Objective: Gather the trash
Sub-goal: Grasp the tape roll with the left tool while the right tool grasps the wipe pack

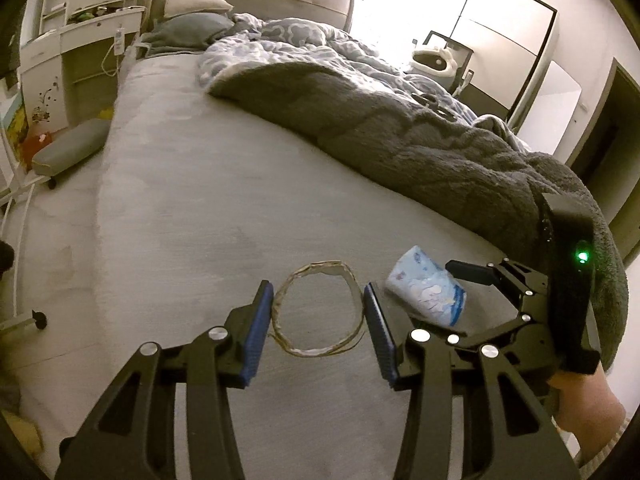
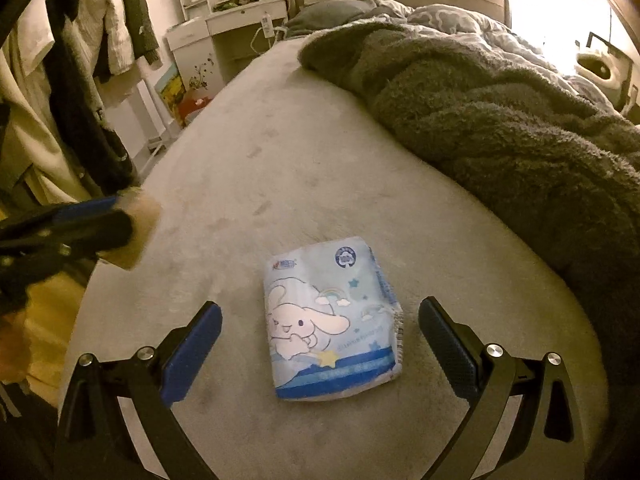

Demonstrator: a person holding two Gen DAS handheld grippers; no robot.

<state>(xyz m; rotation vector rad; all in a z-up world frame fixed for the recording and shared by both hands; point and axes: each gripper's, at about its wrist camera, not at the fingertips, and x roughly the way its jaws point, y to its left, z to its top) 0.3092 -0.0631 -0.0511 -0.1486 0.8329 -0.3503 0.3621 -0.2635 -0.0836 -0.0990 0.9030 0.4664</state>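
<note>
Cardboard forms the thin ring [image 1: 318, 312] caught between the blue pads of the left tool [image 1: 319, 330]; it is an empty tape core, and the pads press on its two sides, so this tool is clenched on it. In the right wrist view the same ring [image 2: 134, 232] shows blurred at the left tool's tip [image 2: 120, 220], lifted clear of the bed [image 1: 192, 200] near its left edge.

The right tool [image 2: 320, 340] stands released, its jaws wide apart, with nothing gripped. Between them, apart from both pads, a blue-and-white tissue pack [image 2: 330, 320] with a cartoon rabbit lies flat on the grey bed sheet [image 2: 280, 140], towards the foot edge of the bed. From the left wrist the pack [image 1: 426, 292] lies just beside the right tool's fingers [image 1: 468, 272], a hand [image 1: 584, 404] behind them.

A dark fluffy blanket [image 2: 500, 120] is heaped along the right side of the bed.
</note>
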